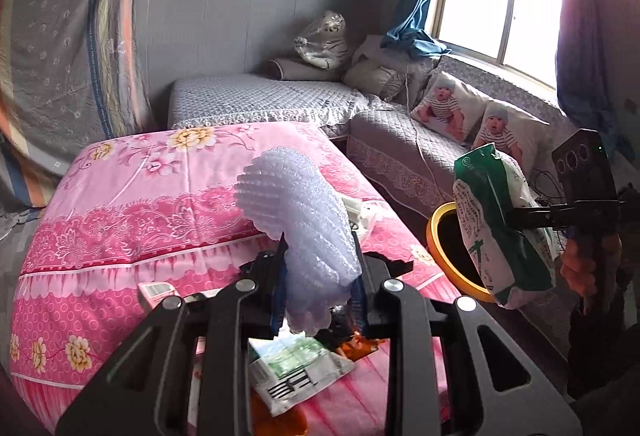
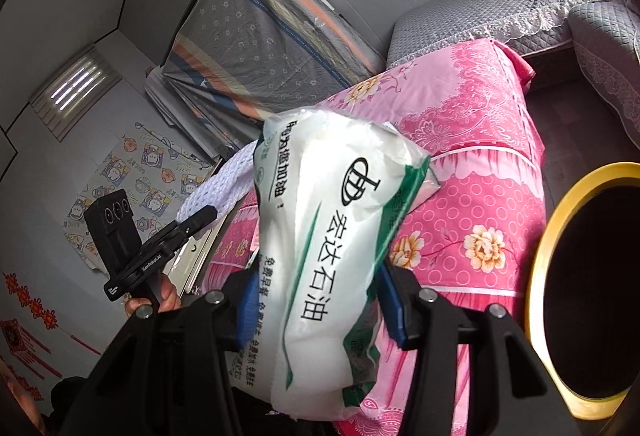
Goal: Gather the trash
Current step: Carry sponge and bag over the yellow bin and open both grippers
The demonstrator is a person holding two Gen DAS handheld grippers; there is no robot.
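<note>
The left gripper [image 1: 320, 276] has its fingers closed on a white foam net [image 1: 296, 212], pinching its lower part so that the net bulges up and to the left above the fingertips, clear of the pink floral bed [image 1: 120, 196]. The right gripper [image 2: 316, 300] has its fingers clamped on a white and green plastic bag [image 2: 320, 256] printed with black characters; the blue pads [image 2: 246, 312] press into both sides of the bag, which stands roughly upright between them. In the left wrist view the bag [image 1: 500, 228] hangs in front of a bin [image 1: 434, 236] with a yellow rim and dark inside, standing between the bed and a grey quilted sofa [image 1: 400, 148]. In the right wrist view the bin [image 2: 536, 276] is just to the right of the bag, beside the bed [image 2: 480, 196]. More litter lies on the bed under the left gripper: a flat green and white packet [image 1: 296, 372] and a small pink and white item [image 1: 156, 292] to its left. A hand [image 2: 168, 296] holds the left gripper's handle
</note>
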